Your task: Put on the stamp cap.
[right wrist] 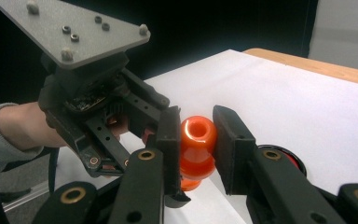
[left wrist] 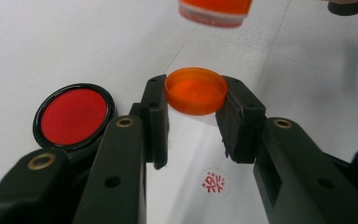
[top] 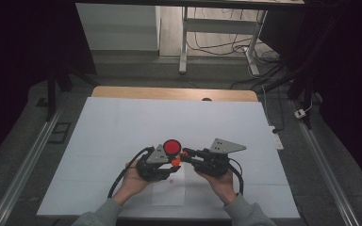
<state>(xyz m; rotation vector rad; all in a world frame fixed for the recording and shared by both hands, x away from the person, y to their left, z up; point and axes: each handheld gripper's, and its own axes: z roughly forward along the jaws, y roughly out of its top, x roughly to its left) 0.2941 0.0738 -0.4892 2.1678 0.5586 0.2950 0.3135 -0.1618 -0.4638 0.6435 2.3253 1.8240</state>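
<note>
My left gripper (left wrist: 196,89) is shut on a shallow orange cap (left wrist: 196,93), open side up, held a little above the table. Just past it, at the top of the left gripper view, hangs the lower end of an orange stamp (left wrist: 214,11). My right gripper (right wrist: 198,126) is shut on that stamp (right wrist: 197,144) by its rounded handle. In the high view the two grippers meet tip to tip, left gripper (top: 169,165), right gripper (top: 185,153). A round red ink pad (top: 172,147) in a black case lies on the table just behind them.
A white sheet (top: 122,127) covers the wooden table. A small red stamp mark (left wrist: 214,182) sits on the paper under the left jaws. The ink pad (left wrist: 73,115) lies left of the left jaws. Cables trail from both grippers toward the person's sleeves.
</note>
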